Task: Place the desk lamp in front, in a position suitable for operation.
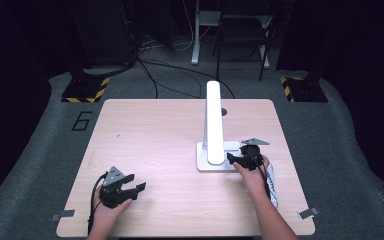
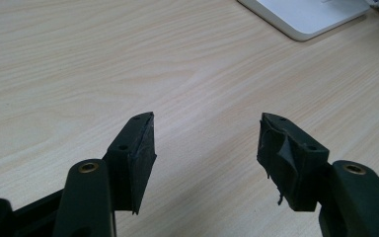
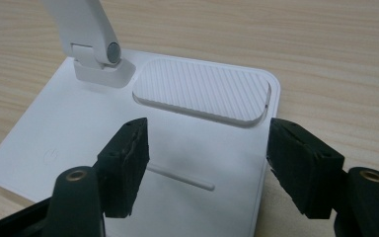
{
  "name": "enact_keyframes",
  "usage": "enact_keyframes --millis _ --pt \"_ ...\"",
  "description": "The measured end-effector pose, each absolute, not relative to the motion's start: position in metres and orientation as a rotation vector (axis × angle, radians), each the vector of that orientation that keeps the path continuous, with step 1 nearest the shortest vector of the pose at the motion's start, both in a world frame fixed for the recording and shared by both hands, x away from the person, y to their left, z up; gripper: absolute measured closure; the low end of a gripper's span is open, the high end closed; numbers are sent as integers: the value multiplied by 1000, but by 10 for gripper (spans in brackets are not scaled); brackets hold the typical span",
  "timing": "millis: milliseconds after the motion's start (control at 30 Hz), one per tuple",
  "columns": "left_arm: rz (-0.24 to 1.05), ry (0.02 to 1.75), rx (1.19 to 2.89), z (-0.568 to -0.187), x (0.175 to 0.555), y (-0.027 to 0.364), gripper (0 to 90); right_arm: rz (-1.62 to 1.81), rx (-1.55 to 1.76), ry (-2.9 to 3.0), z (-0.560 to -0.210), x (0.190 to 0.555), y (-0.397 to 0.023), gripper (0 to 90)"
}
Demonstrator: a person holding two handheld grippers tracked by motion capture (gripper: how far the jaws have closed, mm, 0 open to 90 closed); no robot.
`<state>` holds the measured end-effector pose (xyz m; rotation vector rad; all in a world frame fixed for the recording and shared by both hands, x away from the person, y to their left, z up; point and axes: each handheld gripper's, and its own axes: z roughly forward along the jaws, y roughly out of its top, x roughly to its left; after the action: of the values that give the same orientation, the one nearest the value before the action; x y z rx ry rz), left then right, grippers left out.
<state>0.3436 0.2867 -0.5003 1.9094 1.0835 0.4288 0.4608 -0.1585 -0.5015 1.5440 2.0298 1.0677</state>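
Two released grippers, right gripper [image 3: 207,163] over white lamp base [image 3: 79,128], ribbed pad [image 3: 202,94] close up

Your worktop [image 1: 155,150] is pale wood-grain laminate, smooth and matt. The lamp base [image 3: 79,143] in the right gripper view is white plastic, satin-smooth, with a ribbed pad [image 3: 202,94] at upper centre. Your right tool [image 3: 207,163] carries black, matt, rough-edged rubbery pads [image 3: 128,163].

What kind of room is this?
Probably a lab or recording studio: a lone wooden table with a white desk lamp, dark curtains around it, cables on the grey floor, and stand bases with yellow-black hazard stripes.
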Motion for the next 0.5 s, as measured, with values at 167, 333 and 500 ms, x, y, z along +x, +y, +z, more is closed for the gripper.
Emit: enact_keyframes --millis 167,333,500 --pt "422 1080 1921 -500 344 286 394 1043 1554 2039 -506 464 -158 303" --pt "432 1078 1917 -501 343 286 393 1003 1590 2057 -510 467 -160 305" --pt "425 1084 1916 -500 343 287 393 1011 1586 2071 -511 470 -161 302"
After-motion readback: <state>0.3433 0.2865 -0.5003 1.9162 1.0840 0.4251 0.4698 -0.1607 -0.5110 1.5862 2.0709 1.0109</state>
